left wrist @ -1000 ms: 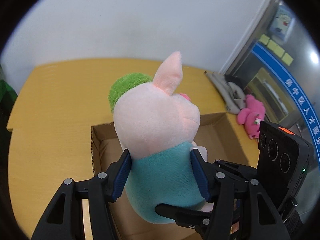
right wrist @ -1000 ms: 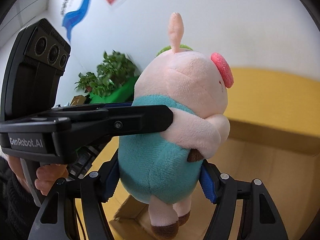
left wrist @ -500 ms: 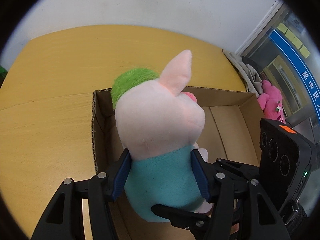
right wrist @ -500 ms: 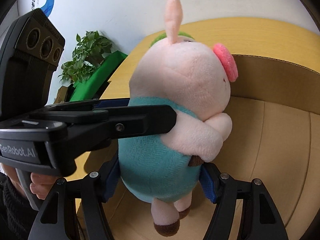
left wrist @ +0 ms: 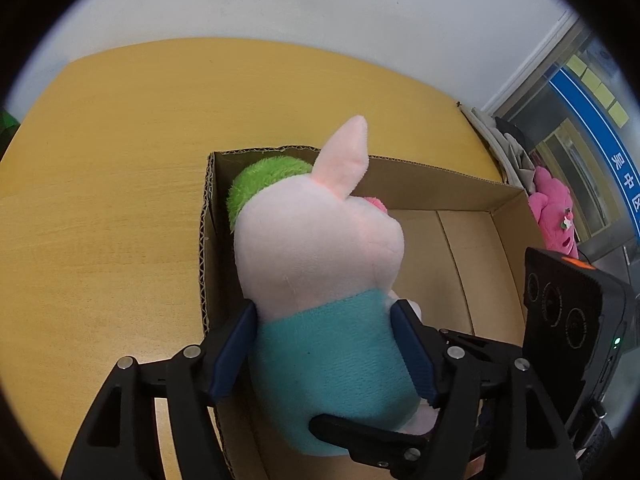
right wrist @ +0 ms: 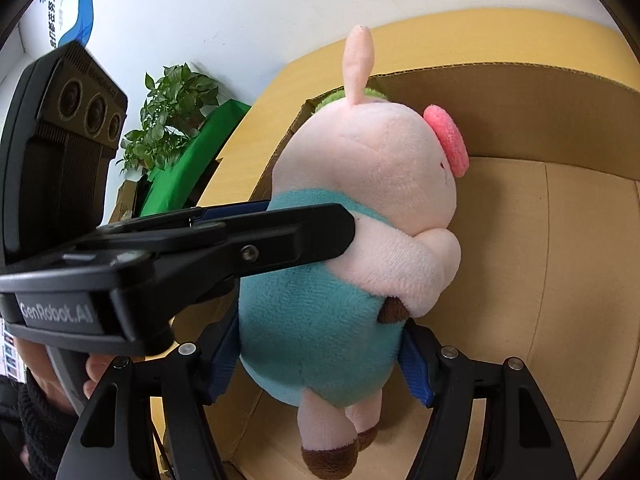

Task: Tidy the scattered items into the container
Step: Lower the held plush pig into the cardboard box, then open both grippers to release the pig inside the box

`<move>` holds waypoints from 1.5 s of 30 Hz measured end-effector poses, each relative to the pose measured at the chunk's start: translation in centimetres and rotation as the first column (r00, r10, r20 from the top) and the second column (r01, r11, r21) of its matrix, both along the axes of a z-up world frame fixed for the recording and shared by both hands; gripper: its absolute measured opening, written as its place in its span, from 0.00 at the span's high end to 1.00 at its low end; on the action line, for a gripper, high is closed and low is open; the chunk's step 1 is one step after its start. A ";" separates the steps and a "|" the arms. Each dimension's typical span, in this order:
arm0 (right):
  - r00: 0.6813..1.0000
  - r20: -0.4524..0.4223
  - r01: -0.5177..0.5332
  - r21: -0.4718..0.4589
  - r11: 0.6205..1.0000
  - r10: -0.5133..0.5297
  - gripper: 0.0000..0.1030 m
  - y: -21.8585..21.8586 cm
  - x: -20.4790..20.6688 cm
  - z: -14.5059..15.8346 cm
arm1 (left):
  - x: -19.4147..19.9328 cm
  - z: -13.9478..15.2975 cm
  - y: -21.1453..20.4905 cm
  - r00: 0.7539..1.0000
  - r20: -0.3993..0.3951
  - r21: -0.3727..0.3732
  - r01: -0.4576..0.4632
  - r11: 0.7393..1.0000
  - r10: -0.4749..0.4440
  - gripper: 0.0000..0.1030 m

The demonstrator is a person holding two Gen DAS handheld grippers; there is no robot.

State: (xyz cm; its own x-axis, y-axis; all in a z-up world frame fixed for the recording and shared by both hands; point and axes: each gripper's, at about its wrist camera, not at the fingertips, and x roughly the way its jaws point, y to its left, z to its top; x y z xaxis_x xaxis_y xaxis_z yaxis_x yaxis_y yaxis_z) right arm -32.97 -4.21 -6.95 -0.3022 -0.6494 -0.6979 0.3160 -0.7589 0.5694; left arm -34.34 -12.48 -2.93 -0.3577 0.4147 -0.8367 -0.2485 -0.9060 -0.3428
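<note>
Honestly, you've got both the left gripper and right gripper pinching that squishy, lightweight pink plush pig in a teal shirt over the open brown cardboard box, so grip its belly.

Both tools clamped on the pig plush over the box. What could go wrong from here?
1. Both the left tool and right tool squeeze the pig plush; uneven release may leave it dangling or tipping.
2. It hangs close to the cardboard box left wall, so its head might catch the rim.
</note>
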 end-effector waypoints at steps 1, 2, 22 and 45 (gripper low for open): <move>1.000 0.001 -0.001 -0.002 1.000 0.001 0.23 0.1 0.1 -0.2 | 0.0 0.3 0.1 1.000 -0.006 -0.004 -0.004 1.000 0.004 0.32; 1.000 0.000 -0.002 -0.005 1.000 0.002 0.18 -0.1 0.1 -0.2 | 0.2 0.6 0.5 1.000 -0.018 -0.012 -0.009 1.000 0.009 0.32; 0.924 -0.382 0.059 0.069 0.996 -0.029 0.00 17.2 21.6 15.0 | 22.0 9.2 -1.0 0.933 -0.331 -0.041 -0.162 0.986 0.140 0.22; 0.961 -0.238 0.198 0.248 0.948 -0.138 0.01 26.7 27.2 3.4 | 25.6 -1.8 3.1 0.980 -0.148 -0.106 -0.150 0.983 0.133 0.23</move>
State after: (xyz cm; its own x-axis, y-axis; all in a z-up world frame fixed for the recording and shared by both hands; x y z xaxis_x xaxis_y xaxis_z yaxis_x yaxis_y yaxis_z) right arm -5.81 22.46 -3.58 -0.5528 -0.3743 -0.7445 0.2625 -0.9262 0.2708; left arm -8.75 -9.43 -4.72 -0.5222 0.2543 -0.8140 -0.1527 -0.9670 -0.2042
